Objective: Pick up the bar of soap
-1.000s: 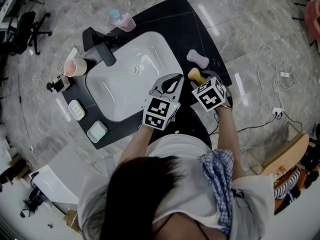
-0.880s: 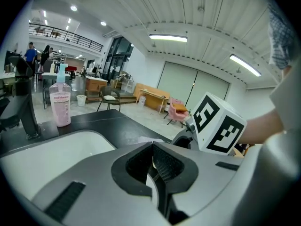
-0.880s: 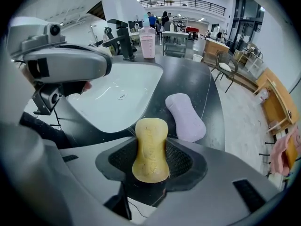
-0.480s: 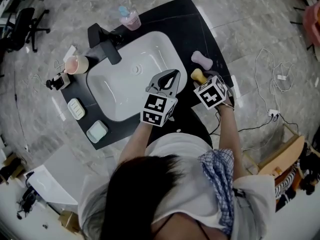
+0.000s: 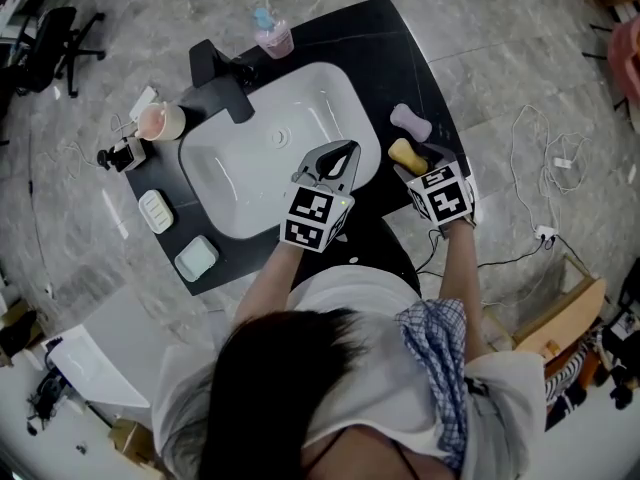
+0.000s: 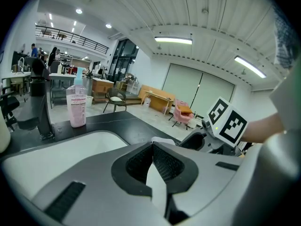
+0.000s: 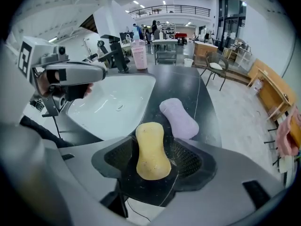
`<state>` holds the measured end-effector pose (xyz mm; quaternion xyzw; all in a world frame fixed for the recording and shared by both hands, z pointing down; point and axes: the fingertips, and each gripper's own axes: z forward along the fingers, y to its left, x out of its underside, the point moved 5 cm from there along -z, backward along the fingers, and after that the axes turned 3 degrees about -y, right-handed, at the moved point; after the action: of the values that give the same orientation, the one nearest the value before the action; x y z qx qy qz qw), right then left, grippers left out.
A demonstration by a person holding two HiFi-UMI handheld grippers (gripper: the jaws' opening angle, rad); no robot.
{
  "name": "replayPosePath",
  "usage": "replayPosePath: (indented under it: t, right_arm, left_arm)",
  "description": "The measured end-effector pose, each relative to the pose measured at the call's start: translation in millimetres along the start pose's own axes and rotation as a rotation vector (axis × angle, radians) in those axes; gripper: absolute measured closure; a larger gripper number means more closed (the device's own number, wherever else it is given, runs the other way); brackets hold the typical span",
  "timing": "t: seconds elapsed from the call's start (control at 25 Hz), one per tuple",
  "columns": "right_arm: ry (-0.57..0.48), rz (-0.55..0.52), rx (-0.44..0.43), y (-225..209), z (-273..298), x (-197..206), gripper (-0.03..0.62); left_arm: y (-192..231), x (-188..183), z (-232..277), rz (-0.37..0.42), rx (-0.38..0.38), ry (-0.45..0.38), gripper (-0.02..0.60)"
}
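Observation:
A yellow bar of soap lies on the black counter to the right of the sink. It sits between the jaws of my right gripper. In the right gripper view those jaws are opening, and the soap rests on the counter with a little space at each pad. A purple bar lies just beyond it, also seen in the right gripper view. My left gripper hovers over the sink's near right rim, shut and empty, its tips meeting.
The white sink fills the middle of the counter, with a black faucet behind it. A pink bottle, a cup and two soap dishes stand around the sink's back and left. Cables lie on the floor at right.
My right gripper has drawn back a little toward me, so more of the yellow soap shows ahead of its marker cube. The left gripper has barely moved.

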<state>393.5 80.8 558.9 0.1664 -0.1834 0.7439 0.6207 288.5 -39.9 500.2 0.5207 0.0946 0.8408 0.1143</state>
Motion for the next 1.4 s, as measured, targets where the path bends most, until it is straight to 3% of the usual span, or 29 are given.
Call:
replayPosePath:
  t: [0.28,0.44,0.6,0.8,1.12,1.4]
  right_arm:
    - [-0.168,0.063,0.0,5.6,-29.5,-12.1,0.322]
    - [-0.274,0.046,0.04,11.2,-47.4,-26.4,0.322]
    - [-0.337,0.025,0.042,23.4,-56.6,-39.3,0.322]
    - [-0.491,0.044,0.098,35.7,-67.9,-64.1,0.324]
    - [-0.543,-0.034,-0.004,86.8,-56.2,-100.1,0.325]
    - [-0.59,-0.132,-0.09,145.9,-50.1,-133.7,0.406]
  left_arm:
    - [3.8,-5.2,-14.7,0.013,-0.008,-0.026,0.571]
    - [2.9,-6.4,-26.8,0.012,-0.029,-0.045,0.569]
    - [6.9,-5.8,-47.3,0.005,-0.072,-0.076,0.569]
    - [26.3,-9.2,-77.2,-0.015,-0.149,-0.126,0.569]
    - [45.3,-2.5,-121.8,-0.047,-0.253,-0.159,0.57]
    - [59.4,1.2,-161.8,-0.065,-0.343,-0.204,0.571]
